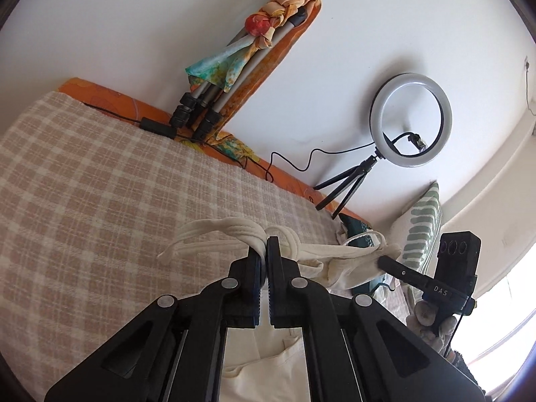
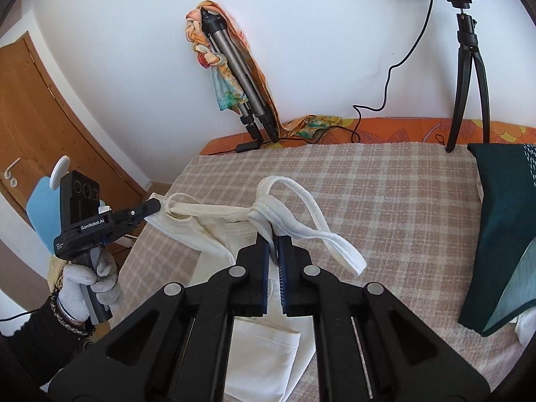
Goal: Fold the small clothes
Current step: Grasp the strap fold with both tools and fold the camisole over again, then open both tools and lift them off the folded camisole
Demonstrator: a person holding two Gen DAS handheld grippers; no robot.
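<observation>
L gripper (image 1: 265, 251) & R gripper (image 2: 273, 238), both clenched on cream garment (image 2: 214, 231), held taut above checked blanket (image 2: 385, 201).

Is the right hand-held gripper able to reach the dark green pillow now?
Probably not yet: the right hand-held gripper is shut on the cream garment, so it is occupied, though no object lies between it and the dark green pillow.
</observation>
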